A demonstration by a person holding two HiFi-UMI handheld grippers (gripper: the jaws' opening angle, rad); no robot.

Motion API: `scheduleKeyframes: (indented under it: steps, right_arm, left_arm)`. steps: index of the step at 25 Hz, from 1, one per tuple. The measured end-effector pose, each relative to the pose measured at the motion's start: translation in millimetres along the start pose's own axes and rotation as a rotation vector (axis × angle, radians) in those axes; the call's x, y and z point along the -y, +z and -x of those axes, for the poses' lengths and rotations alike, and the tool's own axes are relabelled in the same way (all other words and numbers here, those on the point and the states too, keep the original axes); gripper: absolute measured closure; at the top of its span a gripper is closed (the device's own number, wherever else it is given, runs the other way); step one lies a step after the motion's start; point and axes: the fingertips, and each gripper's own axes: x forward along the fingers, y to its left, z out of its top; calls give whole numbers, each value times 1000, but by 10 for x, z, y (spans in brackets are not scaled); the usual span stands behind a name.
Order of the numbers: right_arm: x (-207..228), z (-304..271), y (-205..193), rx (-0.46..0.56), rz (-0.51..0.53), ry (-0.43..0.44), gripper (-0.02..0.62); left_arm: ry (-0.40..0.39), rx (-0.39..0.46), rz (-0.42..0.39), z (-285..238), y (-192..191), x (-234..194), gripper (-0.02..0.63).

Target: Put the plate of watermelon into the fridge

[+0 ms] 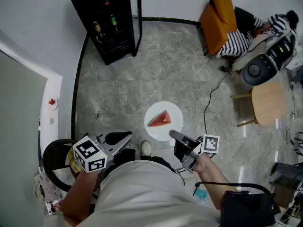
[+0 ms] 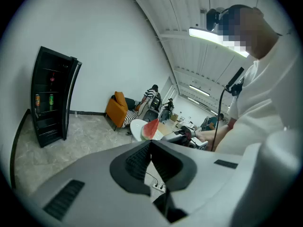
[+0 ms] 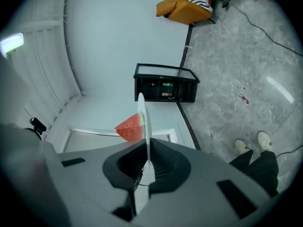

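**Plate of watermelon [image 1: 176,113] pinched in right gripper [image 1: 174,135], not in fridge [image 1: 106,22]**

Right gripper: jaws pressed together on the near rim of the white plate. The right gripper view shows the rim edge-on between the pads. The plate is carried in the air above the grey marble floor [image 1: 156,74], in front of the person. One red watermelon wedge [image 1: 160,119] lies on it, about mid-plate.

Left gripper [image 1: 124,139]: jaws together with nothing between them, held at the person's left, apart from the plate.

A light shoe [image 1: 146,148] shows on the floor just below the plate. A black cable [image 1: 210,96] runs across the floor to the right.

The fridge is well apart from the plate, against the far wall: a black cabinet with its glass door [image 1: 139,18] swung open. Bottles or cans sit on its shelves; I can't tell which.

Far right corner: orange chair [image 1: 218,18], a seated person in a striped top [image 1: 246,39], and a round wooden stool [image 1: 269,103] nearer in.
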Motion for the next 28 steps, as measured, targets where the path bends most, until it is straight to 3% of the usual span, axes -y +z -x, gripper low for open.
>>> scheduleKeyframes:
  steps: [16, 23, 28]
  right_arm:
    - [127, -90, 122, -9, -31, -42, 574]
    - [112, -789, 583, -30, -8, -58, 574]
    - [21, -1559, 972, -55, 22, -54, 574]
  left_arm:
    - [-8, 18, 28, -2, -41, -21, 594]
    - [-11, 42, 40, 27, 186, -621, 594]
    - [-53, 32, 5, -10, 478, -1259, 594]
